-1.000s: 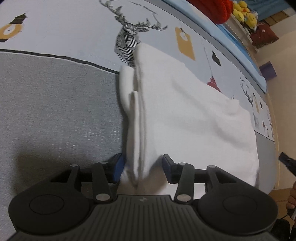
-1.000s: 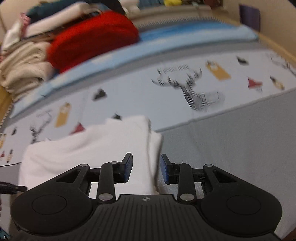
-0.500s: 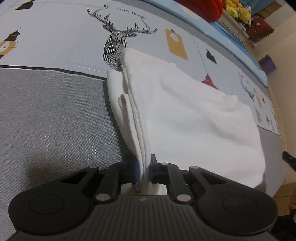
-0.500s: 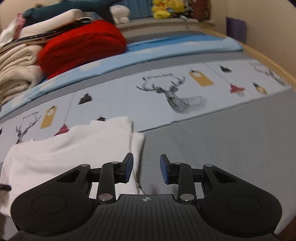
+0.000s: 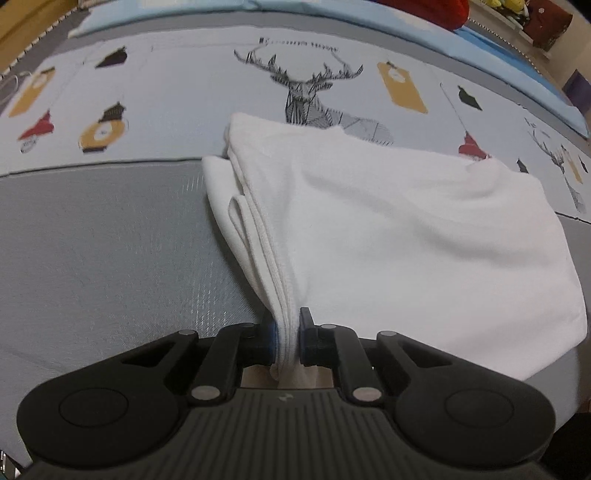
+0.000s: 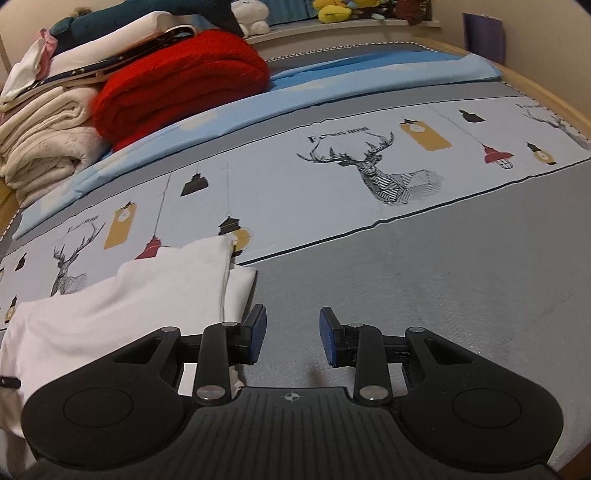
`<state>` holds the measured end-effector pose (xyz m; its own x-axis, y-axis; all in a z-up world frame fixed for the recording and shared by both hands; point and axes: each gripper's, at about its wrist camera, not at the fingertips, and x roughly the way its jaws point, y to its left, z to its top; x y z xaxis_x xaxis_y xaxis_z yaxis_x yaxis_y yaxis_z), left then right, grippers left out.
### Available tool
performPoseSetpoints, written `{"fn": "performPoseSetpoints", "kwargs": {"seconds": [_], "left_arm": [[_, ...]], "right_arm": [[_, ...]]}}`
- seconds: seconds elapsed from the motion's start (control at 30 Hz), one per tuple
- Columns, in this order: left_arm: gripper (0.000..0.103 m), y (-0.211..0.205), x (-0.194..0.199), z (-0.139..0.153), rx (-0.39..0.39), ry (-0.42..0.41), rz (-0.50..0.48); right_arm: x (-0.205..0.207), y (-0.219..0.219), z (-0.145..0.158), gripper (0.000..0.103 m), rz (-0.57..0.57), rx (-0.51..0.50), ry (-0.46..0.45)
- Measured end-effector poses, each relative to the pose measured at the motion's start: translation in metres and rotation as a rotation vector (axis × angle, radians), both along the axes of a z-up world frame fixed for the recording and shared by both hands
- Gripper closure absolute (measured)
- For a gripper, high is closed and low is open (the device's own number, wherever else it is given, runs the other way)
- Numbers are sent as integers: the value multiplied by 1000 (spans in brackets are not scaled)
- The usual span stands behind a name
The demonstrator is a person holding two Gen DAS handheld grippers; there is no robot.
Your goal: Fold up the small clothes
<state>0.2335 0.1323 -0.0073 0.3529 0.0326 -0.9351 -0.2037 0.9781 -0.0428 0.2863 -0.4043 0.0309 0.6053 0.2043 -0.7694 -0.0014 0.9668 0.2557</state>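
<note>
A white folded garment (image 5: 399,221) lies on the bed, with layered hems along its left side. My left gripper (image 5: 287,338) is shut on the near corner of those layered edges and lifts them slightly. In the right wrist view the same white garment (image 6: 122,295) lies at the lower left. My right gripper (image 6: 291,336) is open and empty over the grey bedsheet, just right of the garment's edge, not touching it.
The bedsheet (image 6: 424,277) is grey near me and pale with deer and lantern prints farther off. A red blanket (image 6: 177,85), cream folded blankets (image 6: 44,147) and stacked clothes sit at the back left. Plush toys (image 6: 332,11) line the far shelf.
My left gripper closed on the garment's layered edge and swung round to face the deer print. My right gripper moved right, off the garment, and opened wider.
</note>
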Motion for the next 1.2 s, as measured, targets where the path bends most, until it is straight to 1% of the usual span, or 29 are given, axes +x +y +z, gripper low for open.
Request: {"fn": "performPoseSetpoints", "kwargs": {"seconds": [0.1, 0.27, 0.37, 0.67, 0.83, 1.0, 1.07, 1.2], "left_arm": [[91, -9, 4, 7, 3, -7, 1], [91, -21, 15, 7, 28, 5, -4], [91, -25, 19, 8, 34, 4, -5], [91, -51, 27, 19, 47, -29, -51], [91, -63, 33, 26, 33, -54, -70], [92, -75, 38, 34, -4, -85, -86], [92, -80, 42, 38, -38, -103, -91], [92, -97, 48, 46, -132, -142, -101]], "right_arm": [[0, 0, 1, 70, 7, 7, 2], [1, -4, 0, 70, 14, 5, 13], [2, -5, -2, 70, 20, -13, 25], [7, -5, -4, 70, 20, -6, 43], [9, 1, -3, 70, 39, -5, 41], [12, 3, -3, 70, 44, -4, 42], [12, 3, -3, 70, 44, -5, 42], [12, 4, -3, 70, 43, -6, 42]]}}
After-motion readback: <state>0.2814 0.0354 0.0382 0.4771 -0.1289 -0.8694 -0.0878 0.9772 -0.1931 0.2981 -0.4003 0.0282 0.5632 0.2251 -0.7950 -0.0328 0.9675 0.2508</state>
